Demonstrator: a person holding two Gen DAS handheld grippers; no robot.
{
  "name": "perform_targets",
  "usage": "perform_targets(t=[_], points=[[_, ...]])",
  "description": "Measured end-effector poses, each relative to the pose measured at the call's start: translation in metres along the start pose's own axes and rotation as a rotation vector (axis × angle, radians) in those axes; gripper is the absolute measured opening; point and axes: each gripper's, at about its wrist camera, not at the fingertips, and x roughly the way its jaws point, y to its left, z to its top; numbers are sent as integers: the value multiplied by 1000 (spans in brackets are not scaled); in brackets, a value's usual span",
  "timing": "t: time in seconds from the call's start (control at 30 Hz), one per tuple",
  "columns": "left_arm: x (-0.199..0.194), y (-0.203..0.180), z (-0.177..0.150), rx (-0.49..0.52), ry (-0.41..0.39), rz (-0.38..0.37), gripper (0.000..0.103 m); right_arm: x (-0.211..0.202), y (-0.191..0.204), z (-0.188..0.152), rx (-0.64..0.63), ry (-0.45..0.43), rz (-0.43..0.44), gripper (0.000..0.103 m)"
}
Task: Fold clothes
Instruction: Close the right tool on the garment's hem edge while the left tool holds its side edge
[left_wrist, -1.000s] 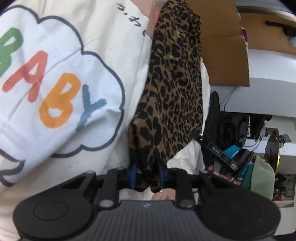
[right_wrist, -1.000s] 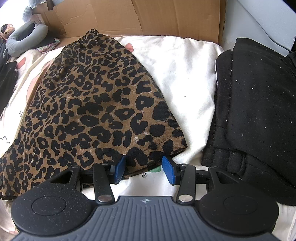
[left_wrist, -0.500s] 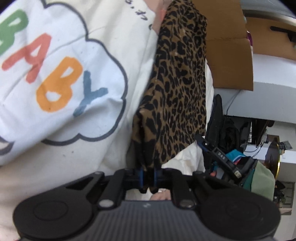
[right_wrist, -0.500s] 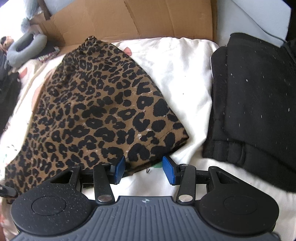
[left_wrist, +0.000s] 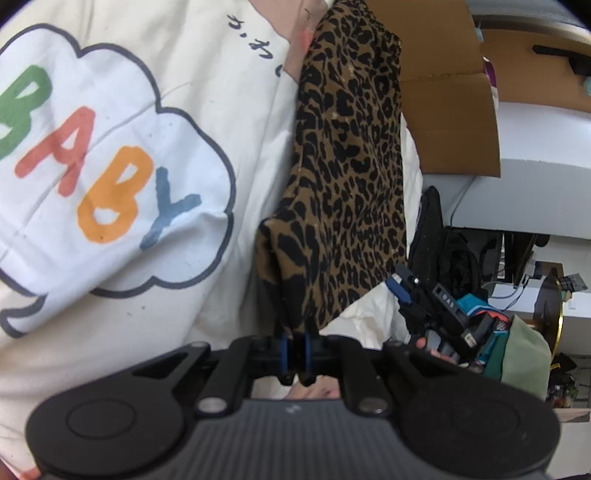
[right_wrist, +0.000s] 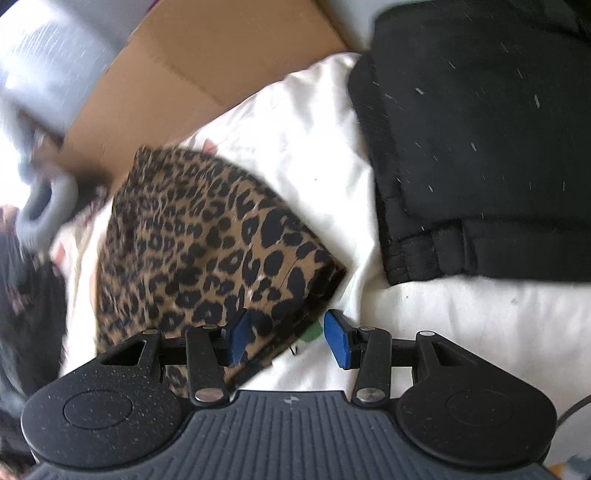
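while the left hand-held gripper (left_wrist: 294, 356) pinches the leopard garment (left_wrist: 347, 177), the right hand-held gripper (right_wrist: 284, 338) (blue pads) gapes.

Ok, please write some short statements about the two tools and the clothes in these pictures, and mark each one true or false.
1. The left tool is shut on an edge of the leopard-print garment. True.
2. The right tool is clamped on the black garment. False: its jaws stand apart, with nothing pressed between them, and the black garment lies farther off to the right.
3. The leopard-print garment lies on a white cloth. True.
4. The black garment lies on top of the leopard-print one. False: they lie apart, with white cloth between them.
5. The cloud print in the left wrist view reads "BABY" in coloured letters. True.
6. Brown cardboard lies behind the clothes. True.
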Motion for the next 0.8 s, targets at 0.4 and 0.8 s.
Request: perform_targets(t=[0.4,0.8], points=[[5,-4,0,3,7,24,9,21,-33,0,329,-35,203,60],[5,0,0,-5,11,27,9,8,-45,-4,357,-76,266,31]])
